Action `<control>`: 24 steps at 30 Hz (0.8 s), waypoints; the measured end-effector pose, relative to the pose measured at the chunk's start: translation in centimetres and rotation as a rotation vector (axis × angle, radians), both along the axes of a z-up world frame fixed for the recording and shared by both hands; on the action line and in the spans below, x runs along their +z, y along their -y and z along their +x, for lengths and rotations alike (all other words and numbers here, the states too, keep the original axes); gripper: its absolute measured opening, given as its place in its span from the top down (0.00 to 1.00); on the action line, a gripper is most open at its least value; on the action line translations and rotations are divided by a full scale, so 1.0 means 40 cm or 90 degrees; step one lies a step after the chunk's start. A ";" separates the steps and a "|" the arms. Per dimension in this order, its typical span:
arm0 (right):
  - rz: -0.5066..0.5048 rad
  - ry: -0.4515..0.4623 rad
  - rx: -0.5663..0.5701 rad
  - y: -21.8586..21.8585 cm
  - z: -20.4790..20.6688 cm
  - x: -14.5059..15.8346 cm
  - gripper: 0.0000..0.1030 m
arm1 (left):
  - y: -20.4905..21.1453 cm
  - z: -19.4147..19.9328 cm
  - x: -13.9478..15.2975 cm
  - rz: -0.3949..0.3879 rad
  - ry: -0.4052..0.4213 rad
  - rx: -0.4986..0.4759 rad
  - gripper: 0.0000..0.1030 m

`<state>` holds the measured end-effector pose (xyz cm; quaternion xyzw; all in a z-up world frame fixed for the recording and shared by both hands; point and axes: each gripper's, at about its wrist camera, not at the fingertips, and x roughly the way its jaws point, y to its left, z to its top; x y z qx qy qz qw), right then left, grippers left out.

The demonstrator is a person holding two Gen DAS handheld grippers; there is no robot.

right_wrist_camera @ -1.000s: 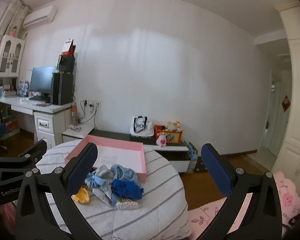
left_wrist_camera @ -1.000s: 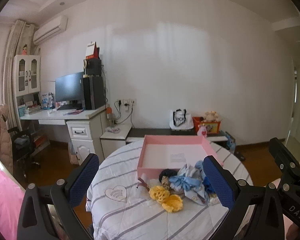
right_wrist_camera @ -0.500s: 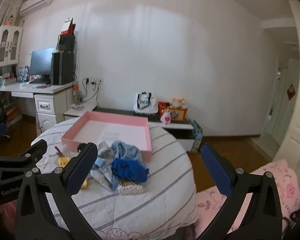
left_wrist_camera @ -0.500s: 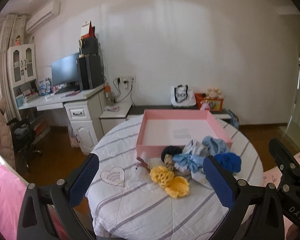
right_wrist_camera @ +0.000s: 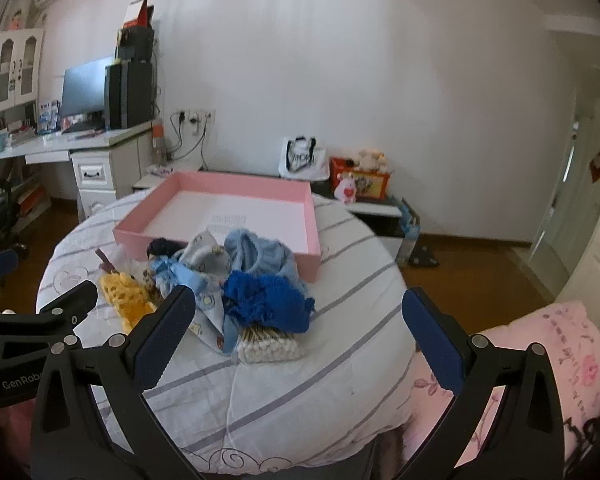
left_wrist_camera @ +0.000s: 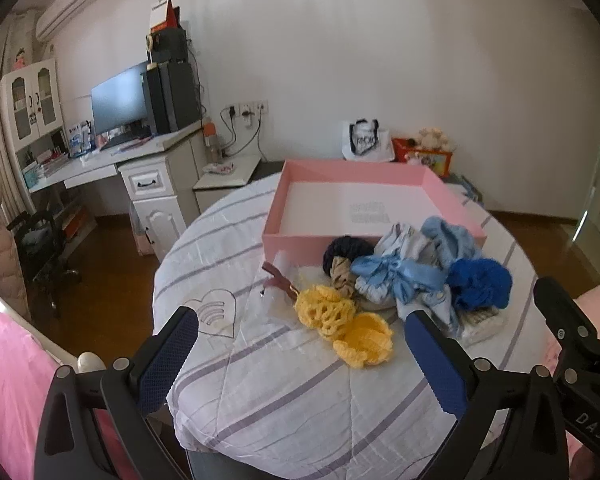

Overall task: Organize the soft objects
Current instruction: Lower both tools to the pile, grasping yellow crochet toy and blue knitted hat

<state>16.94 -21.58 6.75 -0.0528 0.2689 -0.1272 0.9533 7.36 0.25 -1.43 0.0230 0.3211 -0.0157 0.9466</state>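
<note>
A heap of soft items lies on the round striped table [left_wrist_camera: 284,392] in front of a shallow pink box [left_wrist_camera: 364,176] [right_wrist_camera: 236,184]. The heap holds two yellow crochet pieces [left_wrist_camera: 340,322] [right_wrist_camera: 126,296], a dark blue knit piece [left_wrist_camera: 482,282] [right_wrist_camera: 266,298], pale blue cloth with a ribbon [left_wrist_camera: 400,272] [right_wrist_camera: 196,272], a light blue knit piece [right_wrist_camera: 260,256], a navy ball [left_wrist_camera: 344,250] and a white packet [right_wrist_camera: 268,346]. My left gripper [left_wrist_camera: 300,360] hovers open near the table's front edge. Held just right of the heap, my right gripper [right_wrist_camera: 298,332] is also open. Both hold nothing.
A white desk [left_wrist_camera: 112,160] with a monitor [left_wrist_camera: 118,100] stands at the back left, with a dark chair [left_wrist_camera: 40,240] beside it. Pink bedding [right_wrist_camera: 540,360] lies right of the table and also at the left [left_wrist_camera: 8,380]. A low shelf with a bag and toys [right_wrist_camera: 340,168] lines the far wall.
Both grippers have tilted downward and come closer to the table, so the heap and the pink box look larger and lower in view. Nothing on the table has moved.
</note>
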 end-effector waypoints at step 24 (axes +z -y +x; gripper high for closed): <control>0.034 -0.102 -0.002 0.037 0.125 -0.113 0.00 | -0.044 0.172 -0.110 -0.049 -0.109 -0.016 0.00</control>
